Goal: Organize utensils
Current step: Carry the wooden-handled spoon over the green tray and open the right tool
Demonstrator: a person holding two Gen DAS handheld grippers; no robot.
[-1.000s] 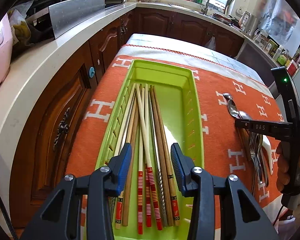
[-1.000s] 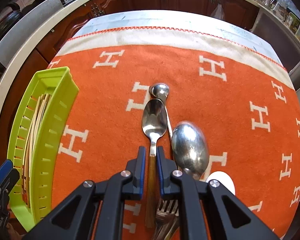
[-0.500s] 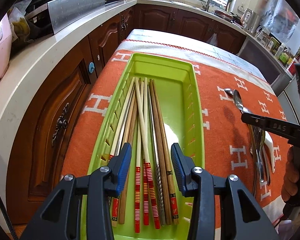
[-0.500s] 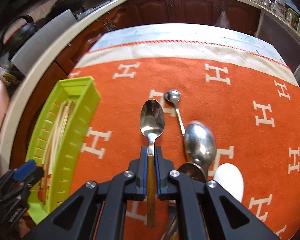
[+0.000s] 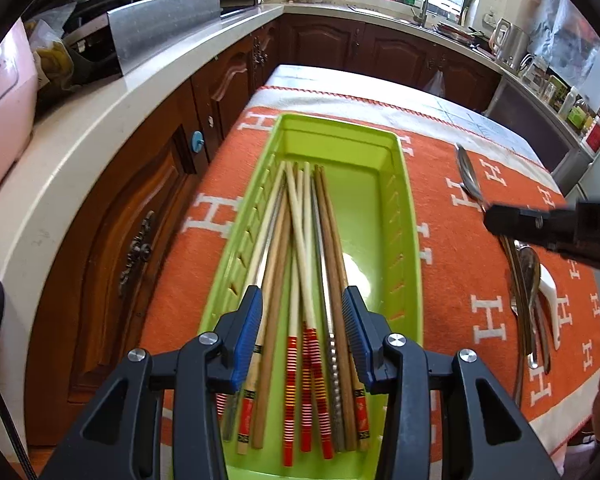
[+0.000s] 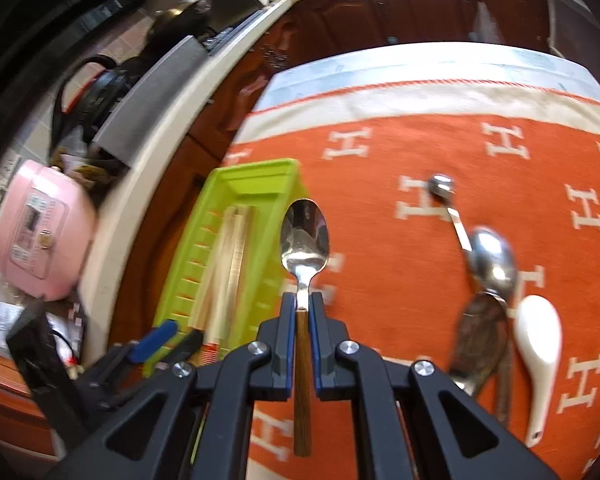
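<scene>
The right tool (image 6: 302, 312) pinches a wooden-handled spoon (image 6: 305, 240) at the top of its handle. A second ago that spoon lay on the orange cloth (image 6: 380, 152) touching the other spoons; now it is lifted clear and has swung left, its bowl over the right wall of the green tray (image 6: 256, 176). The rest of the cutlery pile (image 6: 488, 300) and the white ceramic spoon (image 6: 538, 344) stay on the cloth at the right. The left tool (image 5: 303, 336) still hovers above the near end of the tray (image 5: 410, 240), its pads spread and holding nothing, over the chopsticks (image 5: 300, 240) that lie lengthwise inside, unmoved.
</scene>
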